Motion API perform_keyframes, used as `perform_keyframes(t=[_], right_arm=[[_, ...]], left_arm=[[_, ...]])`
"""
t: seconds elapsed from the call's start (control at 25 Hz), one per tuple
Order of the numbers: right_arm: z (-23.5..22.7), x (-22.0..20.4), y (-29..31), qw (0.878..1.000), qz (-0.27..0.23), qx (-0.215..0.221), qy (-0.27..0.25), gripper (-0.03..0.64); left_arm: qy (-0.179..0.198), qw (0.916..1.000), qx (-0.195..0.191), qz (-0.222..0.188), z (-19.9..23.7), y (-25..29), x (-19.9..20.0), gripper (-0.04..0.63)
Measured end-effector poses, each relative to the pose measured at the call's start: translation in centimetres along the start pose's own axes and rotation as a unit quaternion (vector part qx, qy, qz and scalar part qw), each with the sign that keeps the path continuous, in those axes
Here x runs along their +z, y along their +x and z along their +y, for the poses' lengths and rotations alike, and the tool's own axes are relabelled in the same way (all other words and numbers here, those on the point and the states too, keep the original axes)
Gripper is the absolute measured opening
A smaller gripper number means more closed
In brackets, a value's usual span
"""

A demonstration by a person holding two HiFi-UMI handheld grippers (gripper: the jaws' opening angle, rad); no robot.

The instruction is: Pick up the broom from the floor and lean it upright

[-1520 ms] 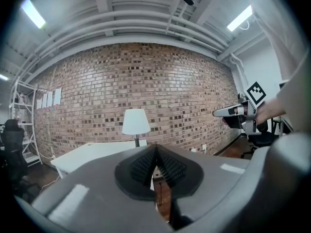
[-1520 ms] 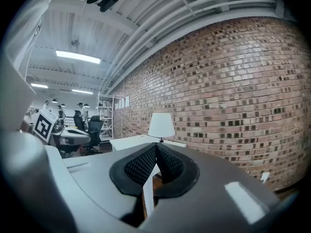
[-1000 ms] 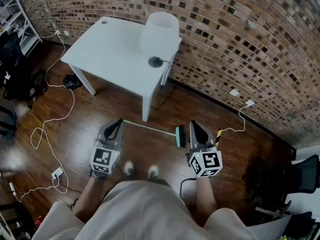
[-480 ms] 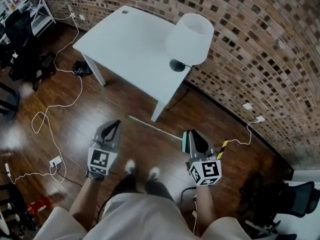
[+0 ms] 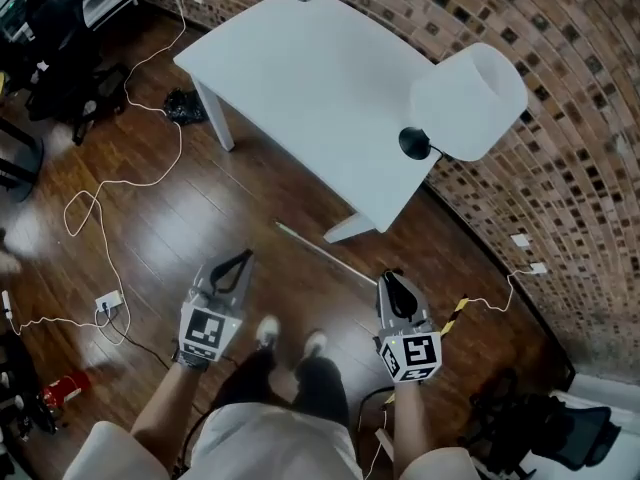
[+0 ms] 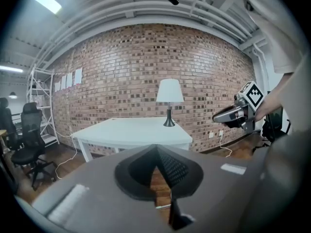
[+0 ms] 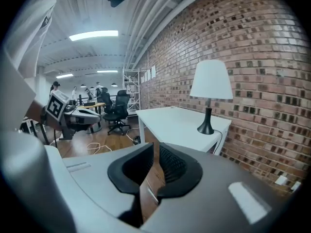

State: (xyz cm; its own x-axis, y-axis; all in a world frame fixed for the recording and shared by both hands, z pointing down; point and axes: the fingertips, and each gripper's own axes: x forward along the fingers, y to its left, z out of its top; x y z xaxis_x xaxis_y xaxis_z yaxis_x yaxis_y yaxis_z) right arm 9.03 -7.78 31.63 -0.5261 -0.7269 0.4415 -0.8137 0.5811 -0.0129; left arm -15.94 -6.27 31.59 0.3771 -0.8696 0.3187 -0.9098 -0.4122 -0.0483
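The broom lies flat on the wooden floor in front of the table leg. Its thin pale handle runs from upper left down to the right, and my right gripper hides its head. That right gripper hangs over the head end; its jaws have just been opening and stand a little apart, with only floor and a thin pale line showing in the gap. My left gripper is left of the handle, tips together, holding nothing.
A white table with a white lamp stands just beyond the broom, against the brick wall. Cables and a power strip lie on the floor at left. Office chairs are at the far left, and a yellow-black striped piece lies right of my right gripper.
Both grippers have sunk toward the floor. The right gripper now covers the teal broom head that showed beside it before, and its jaws have parted slightly. The view has tipped toward the table.
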Motion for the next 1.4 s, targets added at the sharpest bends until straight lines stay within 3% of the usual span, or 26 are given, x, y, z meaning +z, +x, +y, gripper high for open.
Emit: perform_keyframes(t=[0.28,0.56,0.72,0.96,1.4], right_arm=[[2.9,-7.8,8.6,0.996,0.060,0.061,-0.014,0.051],[4.6,-17.3,19.1,0.983,0.106,0.138,-0.060,0.055],[4.7,-21.8,23.5,0.978,0.099,0.166,-0.078,0.057],[2.9,-30.1,28.4,0.973,0.133,0.180,-0.057,0.067],[2.5,-41.0,34.5,0.969,0.154,0.186,-0.052,0.078]], left_arm=[[-0.027,0.9990,0.005,0.037,1.9,2.4,-7.3,0.002],[-0.053,0.9957,0.028,0.070,2.4,6.7,-17.4,0.002],[-0.097,0.9900,0.070,0.076,3.7,8.5,-23.3,0.002],[-0.131,0.9809,0.105,0.098,5.0,11.1,-31.3,0.002],[-0.119,0.9812,0.113,0.101,3.8,16.8,-41.4,0.002]])
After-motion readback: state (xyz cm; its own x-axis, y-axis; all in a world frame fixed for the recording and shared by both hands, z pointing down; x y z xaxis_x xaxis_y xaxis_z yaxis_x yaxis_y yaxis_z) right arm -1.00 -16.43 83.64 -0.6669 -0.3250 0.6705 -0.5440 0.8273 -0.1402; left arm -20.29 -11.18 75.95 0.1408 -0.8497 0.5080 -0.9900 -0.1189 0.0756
